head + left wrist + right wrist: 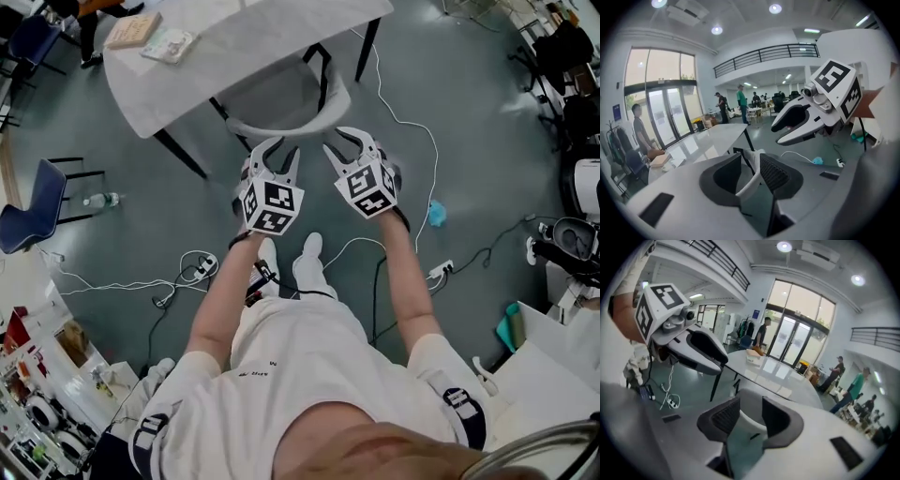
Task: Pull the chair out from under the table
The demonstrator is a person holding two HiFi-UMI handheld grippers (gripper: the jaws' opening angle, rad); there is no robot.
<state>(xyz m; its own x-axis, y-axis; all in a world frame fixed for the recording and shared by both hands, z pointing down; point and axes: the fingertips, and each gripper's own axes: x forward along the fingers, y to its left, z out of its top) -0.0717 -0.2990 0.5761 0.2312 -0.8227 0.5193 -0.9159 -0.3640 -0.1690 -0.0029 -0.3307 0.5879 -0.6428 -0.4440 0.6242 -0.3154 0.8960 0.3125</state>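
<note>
The grey plastic chair (pixel 281 103) stands pushed in under the near edge of the white rectangular table (pixel 234 37). Its seat is mostly beneath the tabletop, and only the rounded backrest rim (pixel 281 129) juts out toward the person. Both tools are at that rim, side by side.

The left tool (pixel 276 156) is at the left part of the rim. In the left gripper view the left tool (pixel 750 169) has its jaws standing apart, and the pale rim edge runs up between the ribbed pads, unclamped. The edge lies close to one pad, but I cannot tell whether it touches.

The right tool (pixel 349 150) is at the right part of the rim. In the right gripper view the right tool (pixel 751 416) is likewise spread, with the backrest rim (pixel 749 423) in the gap and neither pad pressing on it.

On the far left end of the table lie a flat tan book (pixel 133 30) and, just beside it, a pale booklet (pixel 170 44). Across the grey-green floor (pixel 469 150) a thin white cable (pixel 405 120) trails from the table's right leg toward the near right, ending near a small light-blue cloth (pixel 437 214). Well to the left stands a dark blue chair (pixel 28 211) with a clear plastic bottle (pixel 98 200) lying just beside it. The person's white shoes (pixel 309 261) are just near of the tools.
</note>
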